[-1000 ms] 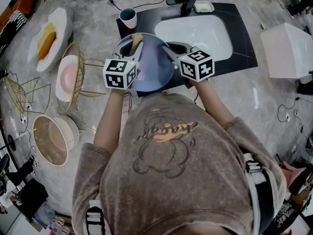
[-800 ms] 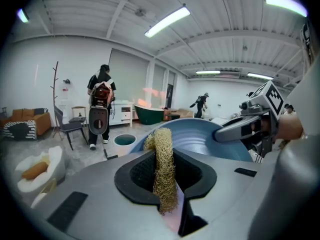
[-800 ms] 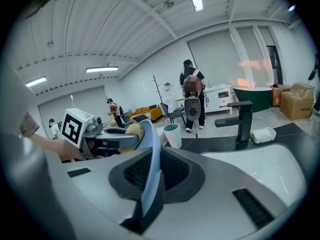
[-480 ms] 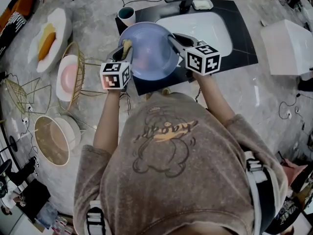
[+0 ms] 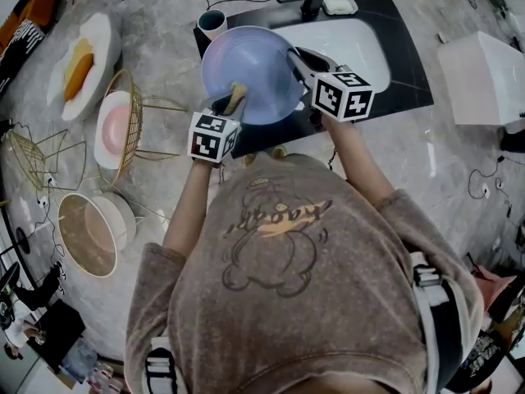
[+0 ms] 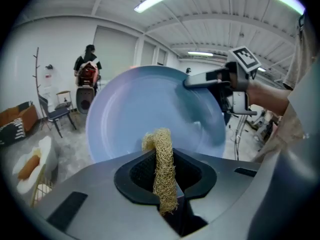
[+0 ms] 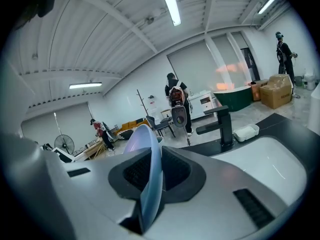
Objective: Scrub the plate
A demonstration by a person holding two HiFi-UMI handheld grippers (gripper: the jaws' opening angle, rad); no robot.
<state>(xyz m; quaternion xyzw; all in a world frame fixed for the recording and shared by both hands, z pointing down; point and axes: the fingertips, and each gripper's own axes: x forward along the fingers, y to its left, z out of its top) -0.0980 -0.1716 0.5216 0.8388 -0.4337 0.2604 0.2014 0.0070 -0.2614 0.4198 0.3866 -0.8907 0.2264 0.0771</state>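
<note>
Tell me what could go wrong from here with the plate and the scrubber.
1. The right tongs pinch only the rim of the tilted plate, and they have just been opening a little; the plate could slip and drop beside the sink.
2. The left tongs hold the scrubber by a thin strip; hard rubbing might pull it out.
3. The plate's far rim looks near the cup and could knock it.

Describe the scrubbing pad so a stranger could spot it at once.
Start at the white sink basin in the black counter; a pale blue round plate is held tilted beside it. At the plate's lower edge, the left hand-held gripper pinches a straw-coloured fibrous scrubbing strip, the only rough, netted thing among smooth plastic and crockery.
</note>
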